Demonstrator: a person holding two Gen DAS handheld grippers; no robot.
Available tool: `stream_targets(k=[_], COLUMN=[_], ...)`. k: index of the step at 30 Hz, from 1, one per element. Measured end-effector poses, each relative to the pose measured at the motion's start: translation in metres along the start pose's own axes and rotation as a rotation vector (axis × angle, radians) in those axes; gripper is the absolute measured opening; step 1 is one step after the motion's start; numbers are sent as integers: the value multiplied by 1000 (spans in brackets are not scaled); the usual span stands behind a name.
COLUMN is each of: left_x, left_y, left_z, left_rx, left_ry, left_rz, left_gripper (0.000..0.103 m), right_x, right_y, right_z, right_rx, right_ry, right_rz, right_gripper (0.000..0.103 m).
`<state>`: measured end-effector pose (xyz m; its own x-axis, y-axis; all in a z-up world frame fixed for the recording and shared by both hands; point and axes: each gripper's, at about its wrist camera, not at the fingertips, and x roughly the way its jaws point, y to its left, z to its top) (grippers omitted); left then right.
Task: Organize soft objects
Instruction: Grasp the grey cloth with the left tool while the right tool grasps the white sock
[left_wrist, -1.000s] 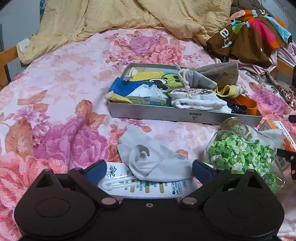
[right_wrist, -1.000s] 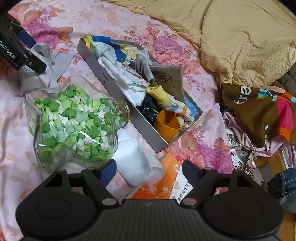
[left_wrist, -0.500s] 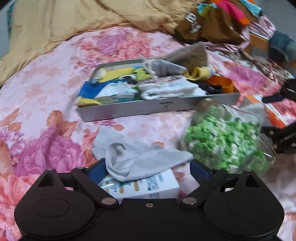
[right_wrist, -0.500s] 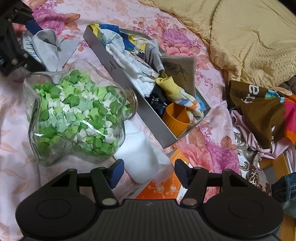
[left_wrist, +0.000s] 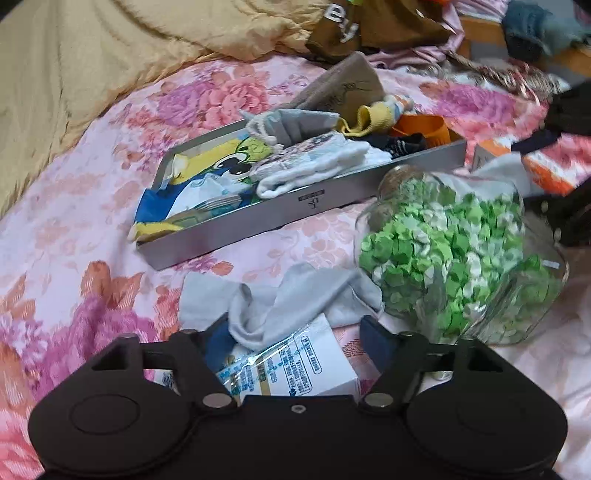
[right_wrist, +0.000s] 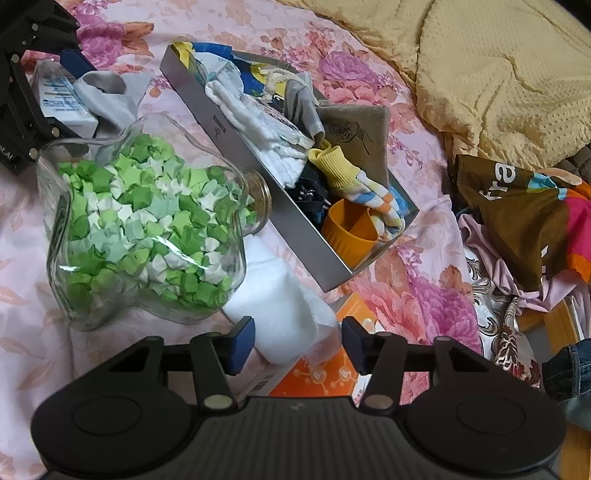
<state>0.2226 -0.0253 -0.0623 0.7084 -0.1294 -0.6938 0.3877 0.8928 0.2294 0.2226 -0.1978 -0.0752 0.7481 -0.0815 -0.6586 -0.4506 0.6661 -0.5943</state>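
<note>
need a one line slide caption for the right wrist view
Right gripper closing around a white sock beside a glass jar of green paper stars.

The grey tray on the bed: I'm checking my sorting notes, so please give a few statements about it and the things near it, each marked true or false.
1. The orange cup sits inside the grey tray. True.
2. The glass jar holds red beads. False: green and white paper stars.
3. The grey sock lies inside the tray. False: it lies on the bedspread, outside it.
4. A white sock lies between the right tool's fingers. True.
</note>
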Motion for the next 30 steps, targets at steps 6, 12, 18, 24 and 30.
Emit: stream_targets(k=[6, 12, 18, 24, 30], left_x=[-3, -5, -9, -13, -15], left_y=[-9, -2, -3, 5, 12], left_z=[1, 2, 2, 4, 4], left_rx=[80, 30, 16, -71, -180], left_ry=[-26, -35, -55, -62, -69], left_rz=[5, -24, -32, -57, -100], left_gripper=[40, 36, 24, 14, 6], right_x=[4, 5, 3, -2, -14], right_y=[3, 0, -3, -2, -6], right_z=[-1, -3, -1, 0, 6], right_rx=[-13, 1, 24, 45, 131], right_ry=[16, 27, 20, -8, -95], right_rz=[-6, -23, -23, 37, 90], right_gripper=[45, 34, 14, 2, 2])
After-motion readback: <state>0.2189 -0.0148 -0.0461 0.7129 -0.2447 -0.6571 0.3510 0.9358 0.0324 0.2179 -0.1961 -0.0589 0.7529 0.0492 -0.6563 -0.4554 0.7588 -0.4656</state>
